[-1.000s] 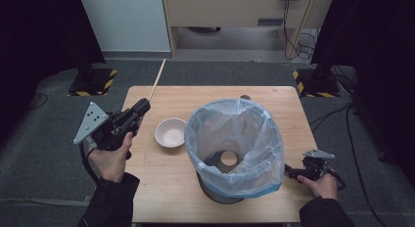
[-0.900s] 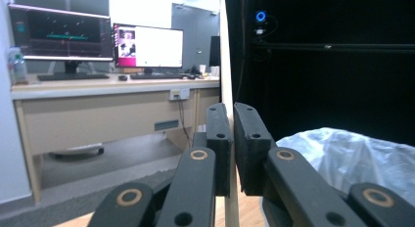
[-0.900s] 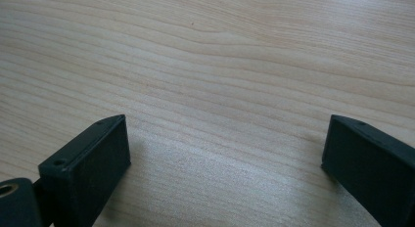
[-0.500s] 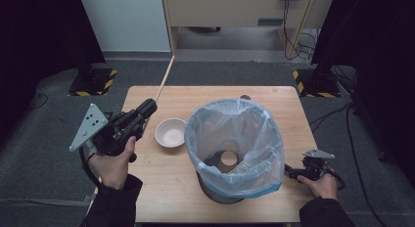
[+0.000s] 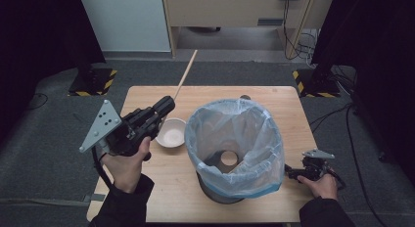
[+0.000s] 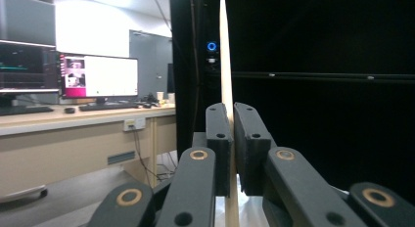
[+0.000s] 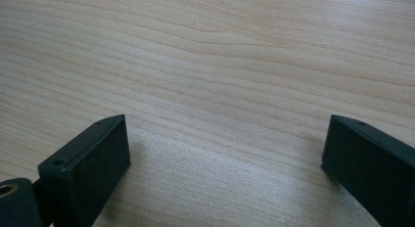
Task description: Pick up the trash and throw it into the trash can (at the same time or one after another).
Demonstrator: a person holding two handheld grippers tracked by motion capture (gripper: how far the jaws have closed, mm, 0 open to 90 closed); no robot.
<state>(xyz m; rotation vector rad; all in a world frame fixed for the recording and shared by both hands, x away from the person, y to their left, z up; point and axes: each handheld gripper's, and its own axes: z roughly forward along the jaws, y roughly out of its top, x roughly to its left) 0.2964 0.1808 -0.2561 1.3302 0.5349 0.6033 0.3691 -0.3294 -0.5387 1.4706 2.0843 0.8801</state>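
Left claw point(image 5: 166, 105) raised | clamps thin wooden stick point(image 5: 186, 74) | round white bowl point(image 5: 171, 132)

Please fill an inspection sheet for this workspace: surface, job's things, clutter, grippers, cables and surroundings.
Surface: wooden table, light grain, no spills seen.
Job's things: long wooden stick clamped in the left gripper, pointing up and away past the far table edge; small white bowl beside it, apparently empty.
Clutter: bin lined with a clear plastic bag, standing on the table right of the bowl.
Grippers: left gripper shut on the stick, held above the table's left side; right gripper open, low over bare wood near the bin.
Cables: loose black cables on the floor at the right.
Surroundings: grey floor, black curtains, desk with monitors in the left gripper view.
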